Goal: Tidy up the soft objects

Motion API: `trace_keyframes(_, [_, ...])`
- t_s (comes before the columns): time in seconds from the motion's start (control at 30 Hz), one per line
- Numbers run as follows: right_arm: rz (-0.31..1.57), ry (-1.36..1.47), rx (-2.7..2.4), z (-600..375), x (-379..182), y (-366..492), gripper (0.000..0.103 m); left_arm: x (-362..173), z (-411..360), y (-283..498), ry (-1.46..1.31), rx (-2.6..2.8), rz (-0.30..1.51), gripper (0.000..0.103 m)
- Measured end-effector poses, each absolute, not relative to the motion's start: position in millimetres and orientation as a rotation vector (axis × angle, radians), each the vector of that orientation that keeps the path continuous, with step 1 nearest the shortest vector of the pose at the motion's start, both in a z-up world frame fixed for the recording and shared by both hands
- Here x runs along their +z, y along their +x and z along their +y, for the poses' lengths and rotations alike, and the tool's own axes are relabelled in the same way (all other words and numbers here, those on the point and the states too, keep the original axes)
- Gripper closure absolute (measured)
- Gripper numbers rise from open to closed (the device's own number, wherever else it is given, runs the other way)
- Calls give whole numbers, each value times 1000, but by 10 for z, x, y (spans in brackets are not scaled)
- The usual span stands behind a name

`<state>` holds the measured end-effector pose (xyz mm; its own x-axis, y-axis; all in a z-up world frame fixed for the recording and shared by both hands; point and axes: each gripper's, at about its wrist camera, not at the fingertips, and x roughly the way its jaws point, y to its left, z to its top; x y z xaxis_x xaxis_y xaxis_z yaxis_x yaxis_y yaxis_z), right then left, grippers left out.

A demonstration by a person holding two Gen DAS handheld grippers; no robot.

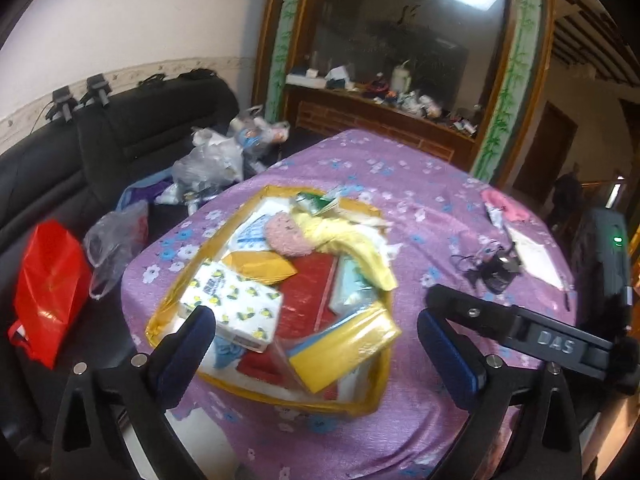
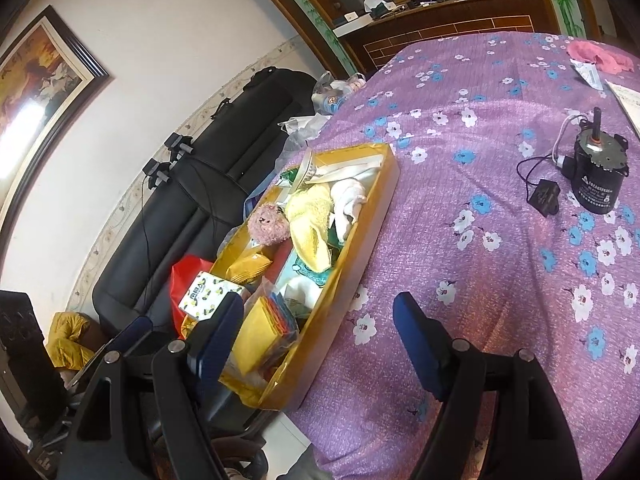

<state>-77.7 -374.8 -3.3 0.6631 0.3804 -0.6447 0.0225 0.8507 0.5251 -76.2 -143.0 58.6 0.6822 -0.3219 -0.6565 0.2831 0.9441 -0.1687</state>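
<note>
blue-padded left gripper (image 1: 312, 344) hovers spread over the yellow box (image 1: 372, 384).

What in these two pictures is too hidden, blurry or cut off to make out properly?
- Bottom of the yellow box: covered by piled packs and cloths in both views.
- Print on the lemon-pattern tissue pack: blurred in the left wrist view, too small in the right.
- White paper: cut by the right wrist view's edge.
- Label on the black motor: too small to read.
</note>
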Motion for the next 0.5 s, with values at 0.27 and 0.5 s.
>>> trace_keyframes(0.27, [844,523,211,-3716,-102,-682,26,509,-1373,-602,-39,-282,767,1])
trace_keyframes(0.5, [833,479,211,-3614,-85,-659,26,514,-1406,-576,9,-258,766,1])
